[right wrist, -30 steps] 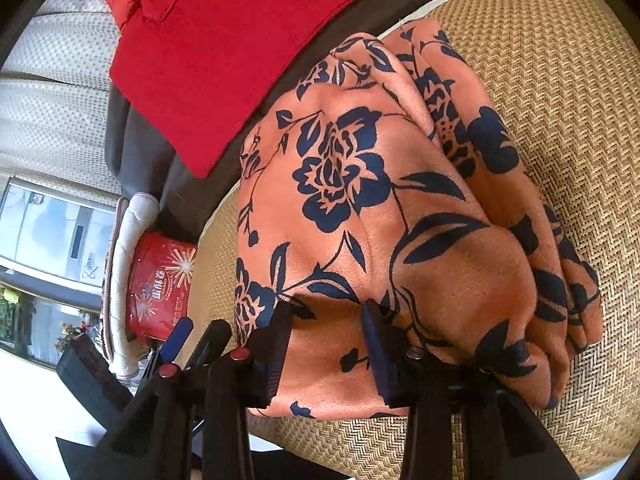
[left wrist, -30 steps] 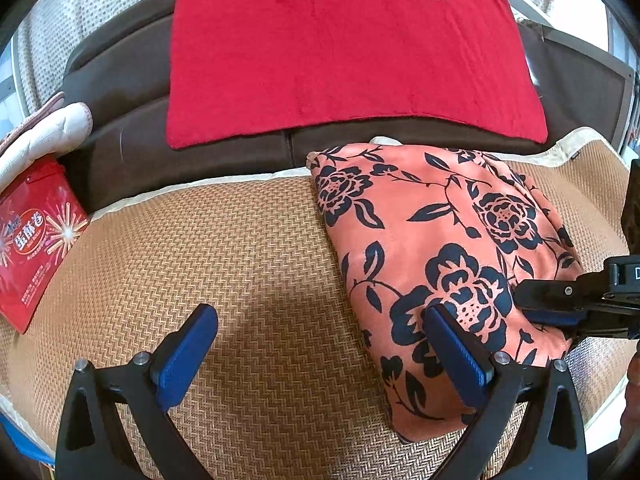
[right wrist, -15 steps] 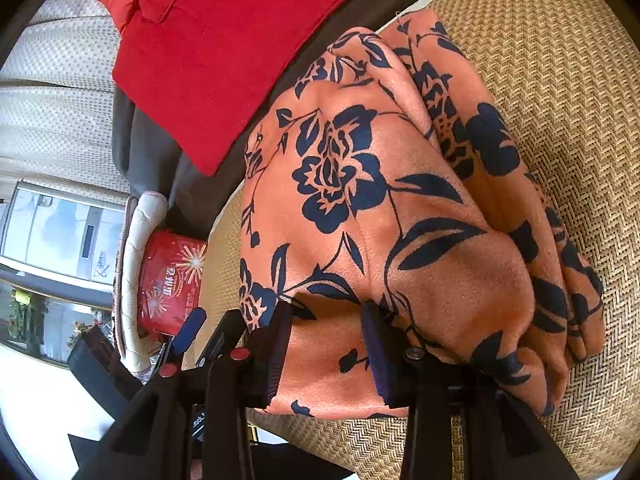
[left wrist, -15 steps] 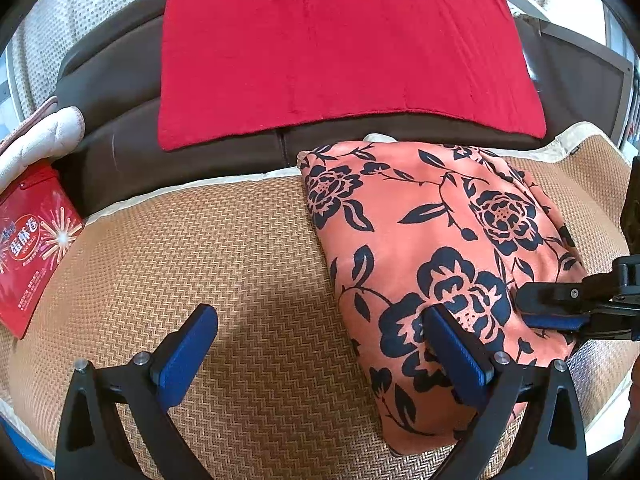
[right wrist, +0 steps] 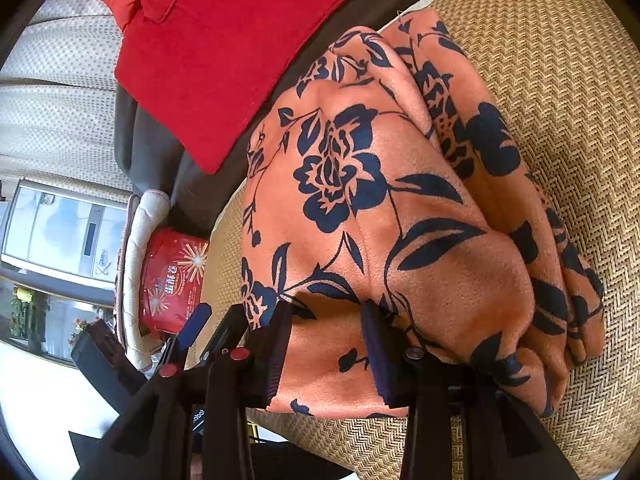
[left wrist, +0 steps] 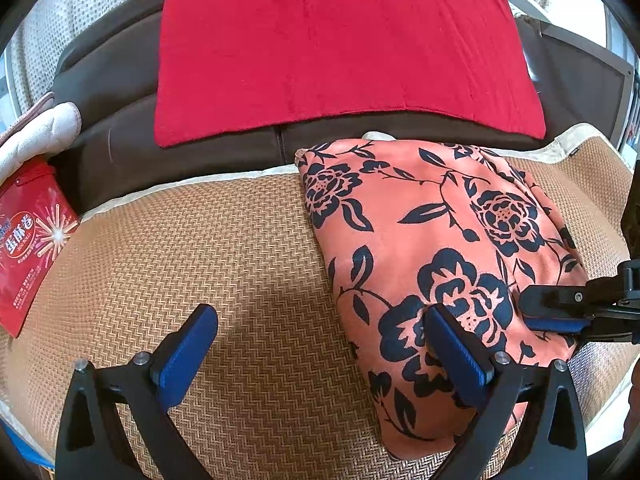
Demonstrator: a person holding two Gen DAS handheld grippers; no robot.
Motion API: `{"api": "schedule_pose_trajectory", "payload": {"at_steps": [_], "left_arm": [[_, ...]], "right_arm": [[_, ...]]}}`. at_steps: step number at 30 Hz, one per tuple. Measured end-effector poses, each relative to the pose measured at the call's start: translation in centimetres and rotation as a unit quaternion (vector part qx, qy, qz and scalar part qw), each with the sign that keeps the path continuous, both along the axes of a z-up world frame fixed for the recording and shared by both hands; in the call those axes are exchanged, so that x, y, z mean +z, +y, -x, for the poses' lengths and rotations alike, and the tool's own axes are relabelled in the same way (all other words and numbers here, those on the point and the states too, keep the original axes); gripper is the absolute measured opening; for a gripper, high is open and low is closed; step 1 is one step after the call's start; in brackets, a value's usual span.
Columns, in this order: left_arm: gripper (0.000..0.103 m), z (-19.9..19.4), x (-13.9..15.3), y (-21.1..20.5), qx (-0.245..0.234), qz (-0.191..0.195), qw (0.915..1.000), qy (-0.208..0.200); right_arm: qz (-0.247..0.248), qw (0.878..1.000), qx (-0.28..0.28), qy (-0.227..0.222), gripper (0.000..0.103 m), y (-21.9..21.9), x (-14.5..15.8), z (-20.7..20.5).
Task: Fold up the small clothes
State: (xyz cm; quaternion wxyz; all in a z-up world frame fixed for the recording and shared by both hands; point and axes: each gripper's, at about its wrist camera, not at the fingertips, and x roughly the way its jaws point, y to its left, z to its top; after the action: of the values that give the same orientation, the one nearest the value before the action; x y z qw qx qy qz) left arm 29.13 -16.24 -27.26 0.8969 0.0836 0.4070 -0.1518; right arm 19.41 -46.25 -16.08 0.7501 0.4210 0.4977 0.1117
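Observation:
An orange garment with dark blue flowers (left wrist: 420, 232) lies folded into a thick bundle on the right part of a woven mat (left wrist: 200, 260). My left gripper (left wrist: 320, 316) stands wide open over the mat, its right finger above the garment's near left edge and nothing between its pads. My right gripper (left wrist: 536, 312) comes in from the right and is shut on the garment's near edge. In the right wrist view the orange garment (right wrist: 400, 208) bulges up between the two pads of my right gripper (right wrist: 326, 312).
A red cloth (left wrist: 340, 48) hangs over the brown sofa back (left wrist: 112, 92) behind the mat. A red snack packet (left wrist: 28, 248) and a white padded item (left wrist: 36, 136) lie at the mat's left edge. The mat's front edge drops off near the grippers.
Both views drift only slightly. The garment lies as before, my right gripper keeps its hold and my left gripper stays open.

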Motion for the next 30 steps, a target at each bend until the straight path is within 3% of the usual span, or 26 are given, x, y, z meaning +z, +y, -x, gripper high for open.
{"api": "schedule_pose_trajectory", "payload": {"at_steps": [16,22,24,26,27,29,30], "left_arm": [[0.103,-0.3,-0.1,0.0,0.0,0.005,1.0,0.004],[0.103,-0.5,-0.1,0.2,-0.006,0.012,0.9999,0.008],[0.103,-0.5,-0.1,0.2,-0.008,0.012,0.9999,0.007],[0.103,-0.6,-0.1,0.2,-0.01,0.013,0.9998,0.008],[0.103,-0.6,-0.1,0.2,-0.012,0.013,0.9998,0.01],[0.103,-0.7,-0.1,0.3,-0.011,0.016,0.9997,0.013],[0.103,-0.8,-0.2,0.3,-0.01,0.017,0.9997,0.014]], "right_arm": [[0.008,1.0,0.004,0.001,0.041,0.0,1.3,0.1],[0.046,0.996,-0.037,-0.07,0.045,-0.9,6.1,-1.5],[0.074,0.991,-0.072,-0.082,0.053,-1.5,7.0,-2.4],[0.128,0.986,-0.089,-0.067,0.059,-1.5,6.4,-3.5],[0.144,0.986,-0.083,-0.032,0.06,-1.3,4.8,-4.5],[0.134,0.987,-0.085,0.005,0.059,-1.3,2.7,-5.6],[0.137,0.986,-0.091,0.0,0.06,-1.3,2.9,-5.7]]}}
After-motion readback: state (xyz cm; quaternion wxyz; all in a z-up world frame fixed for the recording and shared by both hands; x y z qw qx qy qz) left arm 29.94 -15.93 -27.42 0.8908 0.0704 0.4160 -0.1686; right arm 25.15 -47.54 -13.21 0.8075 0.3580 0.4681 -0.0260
